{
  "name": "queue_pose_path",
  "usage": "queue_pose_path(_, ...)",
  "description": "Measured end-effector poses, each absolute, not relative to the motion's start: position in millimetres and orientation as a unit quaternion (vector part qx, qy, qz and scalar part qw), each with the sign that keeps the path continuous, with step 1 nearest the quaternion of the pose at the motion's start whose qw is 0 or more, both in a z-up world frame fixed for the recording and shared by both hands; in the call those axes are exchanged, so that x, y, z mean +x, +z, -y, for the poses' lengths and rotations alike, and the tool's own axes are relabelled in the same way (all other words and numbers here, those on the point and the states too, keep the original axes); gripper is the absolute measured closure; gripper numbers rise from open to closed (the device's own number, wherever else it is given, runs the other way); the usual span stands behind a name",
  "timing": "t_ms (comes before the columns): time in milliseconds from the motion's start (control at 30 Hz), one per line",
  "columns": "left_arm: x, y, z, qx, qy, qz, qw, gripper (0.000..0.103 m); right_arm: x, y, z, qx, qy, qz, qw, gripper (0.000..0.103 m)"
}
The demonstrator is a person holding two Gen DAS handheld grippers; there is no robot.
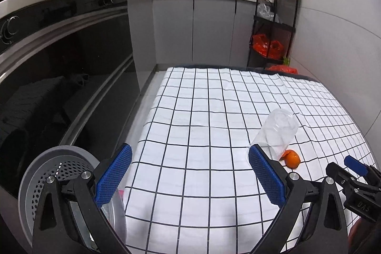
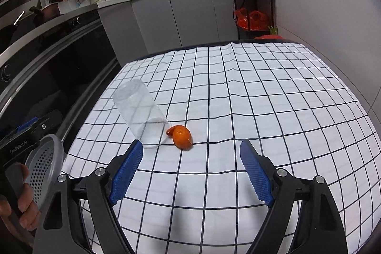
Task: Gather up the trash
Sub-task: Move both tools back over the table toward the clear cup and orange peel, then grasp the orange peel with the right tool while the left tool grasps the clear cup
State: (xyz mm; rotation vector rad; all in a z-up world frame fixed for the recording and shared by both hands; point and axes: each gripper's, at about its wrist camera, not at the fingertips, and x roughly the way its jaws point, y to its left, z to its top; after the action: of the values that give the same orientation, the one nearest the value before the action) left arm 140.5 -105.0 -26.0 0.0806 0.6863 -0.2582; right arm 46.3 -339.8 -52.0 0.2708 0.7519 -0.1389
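Note:
A clear plastic cup [image 2: 141, 112] lies on its side on the checked tablecloth [image 2: 262, 97], mouth toward me. A piece of orange peel [image 2: 181, 136] lies just right of its rim. My right gripper [image 2: 191, 167] is open and empty, hovering just short of the peel. My left gripper [image 1: 190, 171] is open and empty over the cloth's left edge; the cup [image 1: 276, 135] and peel [image 1: 292, 158] lie beyond its right finger. The right gripper [image 1: 354, 173] shows at the left wrist view's right edge.
A grey perforated bin [image 1: 45, 180] stands off the table's left edge, also in the right wrist view [image 2: 44, 170]. A dark oven front [image 1: 59, 77] runs along the left. A black shelf rack [image 1: 273, 23] with red bags stands beyond the table by the wall.

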Motion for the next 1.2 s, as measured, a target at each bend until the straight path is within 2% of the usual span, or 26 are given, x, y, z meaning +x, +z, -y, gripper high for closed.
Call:
queue_pose_path(633,158.7,-46.2,111.4,0.049,-0.129,-0.36,0.923,0.007,123.0,-102.0,336.1,0.095,-0.085,-0.446,0.886,0.023)
queue_pose_path(1200,158.3,-53.8,119.1,0.057,-0.134,-0.368,0.918,0.007,127.4,-102.6,328.7,0.078,-0.09,-0.447,0.887,0.024)
